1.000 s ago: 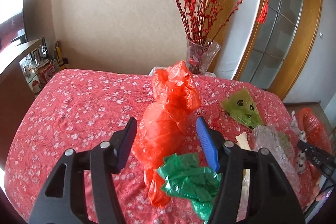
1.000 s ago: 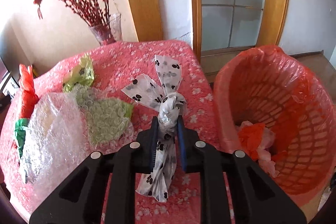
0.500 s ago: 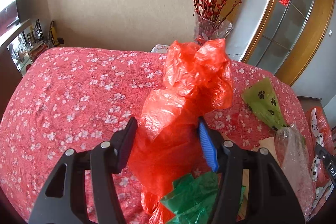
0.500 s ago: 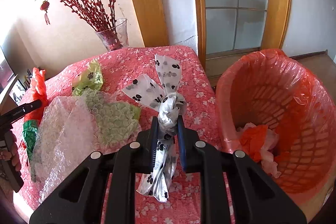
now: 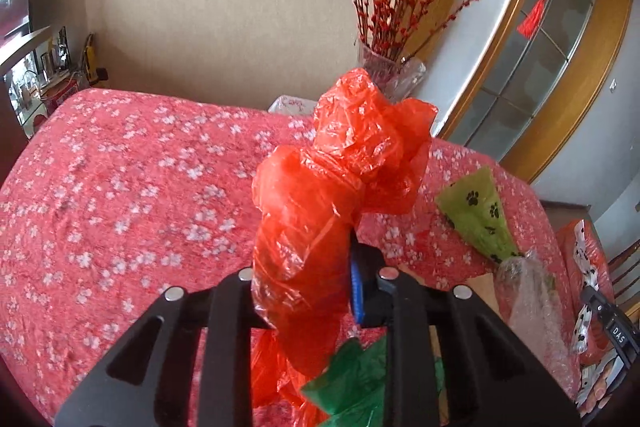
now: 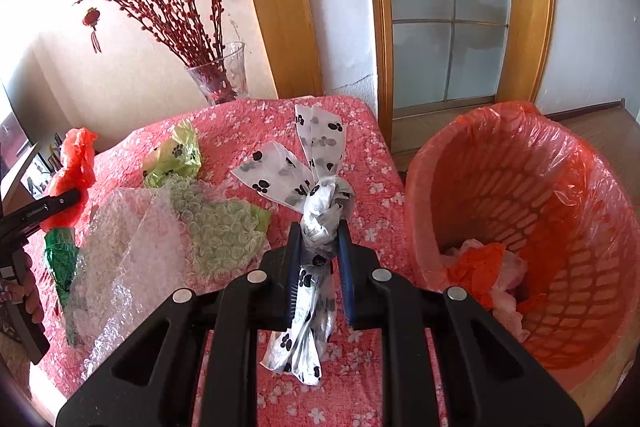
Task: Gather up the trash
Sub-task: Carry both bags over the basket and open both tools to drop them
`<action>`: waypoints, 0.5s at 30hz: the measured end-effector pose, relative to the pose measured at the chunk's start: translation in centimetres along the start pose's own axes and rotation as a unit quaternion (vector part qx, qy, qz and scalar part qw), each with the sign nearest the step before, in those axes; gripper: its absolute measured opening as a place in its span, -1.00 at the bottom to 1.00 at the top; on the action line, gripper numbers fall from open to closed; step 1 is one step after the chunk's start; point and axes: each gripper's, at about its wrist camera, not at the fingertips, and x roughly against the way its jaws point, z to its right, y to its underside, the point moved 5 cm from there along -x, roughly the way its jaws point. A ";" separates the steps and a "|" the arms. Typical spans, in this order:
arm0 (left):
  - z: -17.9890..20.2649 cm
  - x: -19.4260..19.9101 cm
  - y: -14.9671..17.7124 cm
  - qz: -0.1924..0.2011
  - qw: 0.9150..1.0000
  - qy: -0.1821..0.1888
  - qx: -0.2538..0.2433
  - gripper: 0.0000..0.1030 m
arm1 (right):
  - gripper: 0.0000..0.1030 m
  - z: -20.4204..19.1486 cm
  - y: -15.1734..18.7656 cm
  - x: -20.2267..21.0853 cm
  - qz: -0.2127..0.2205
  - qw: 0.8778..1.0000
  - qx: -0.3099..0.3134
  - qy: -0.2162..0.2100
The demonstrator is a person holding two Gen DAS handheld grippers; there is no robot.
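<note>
A crumpled red plastic bag (image 5: 344,155) stands up between the fingers of my left gripper (image 5: 304,267). The jaws are closing and the blue pad (image 5: 356,287) presses into the bag. A green plastic bag (image 5: 352,379) lies just below it. My right gripper (image 6: 318,247) is shut on a knotted white bag with black paw prints (image 6: 316,195), held over the table beside the red-lined basket (image 6: 560,187). In the right wrist view the red bag (image 6: 74,159) and the left gripper's finger (image 6: 60,203) show at the far left.
Bubble wrap (image 6: 132,247) and a light-green paw-print bag (image 6: 176,155) lie on the red flowered tablecloth (image 5: 120,187). The basket holds orange and white scraps (image 6: 480,267). A glass vase of red branches (image 6: 220,75) stands at the table's far edge. A hand (image 6: 28,303) holds the left gripper.
My left gripper moved forward around the red bag, then narrowed its jaws onto it. The right gripper kept still with the paw-print bag in it.
</note>
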 end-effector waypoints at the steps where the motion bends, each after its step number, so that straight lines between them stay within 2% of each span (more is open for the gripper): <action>1: -0.4 0.6 -0.3 0.008 1.000 -0.003 0.002 -0.53 | -0.65 0.0 -0.1 0.2 0.002 1.000 0.000 0.000; 7: -1.5 3.1 -1.6 0.034 0.999 -0.013 0.010 -0.53 | -0.65 -0.3 -0.4 0.9 0.010 1.000 0.002 -0.006; 15: 0.4 5.7 -1.8 0.045 0.999 0.021 0.005 -0.53 | -0.65 -0.5 -0.6 2.1 0.021 1.000 0.007 -0.009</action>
